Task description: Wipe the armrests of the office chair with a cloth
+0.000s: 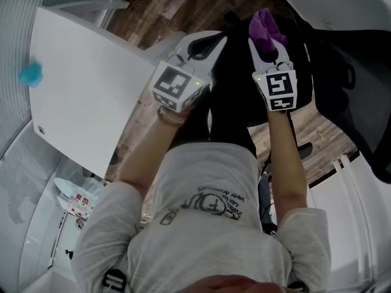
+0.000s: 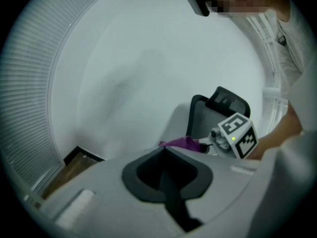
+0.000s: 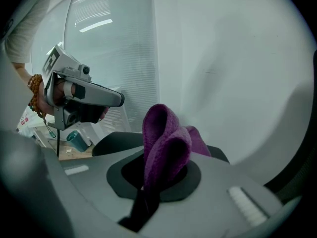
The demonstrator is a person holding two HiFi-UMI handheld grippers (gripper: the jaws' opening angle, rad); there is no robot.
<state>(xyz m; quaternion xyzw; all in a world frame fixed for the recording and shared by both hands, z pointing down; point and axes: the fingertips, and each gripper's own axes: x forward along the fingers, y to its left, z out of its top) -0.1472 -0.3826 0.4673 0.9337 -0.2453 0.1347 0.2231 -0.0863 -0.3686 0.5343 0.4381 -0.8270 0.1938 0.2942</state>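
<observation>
Right hand-held gripper (image 3: 158,176) clenched on purple cloth (image 3: 166,140), held close by office chair (image 1: 345,81); touching chair or not, cannot tell. Left hand-held gripper (image 2: 166,182) closed, nothing in it, farther from chair. Best next: lay cloth flat on armrest, press softly, rub along whole top.

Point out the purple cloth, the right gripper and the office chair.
purple cloth (image 3: 166,145): right gripper view, front fold.
right gripper (image 1: 267,46): head view, between fingertips.
office chair (image 2: 205,120): left gripper view, backrest.
</observation>
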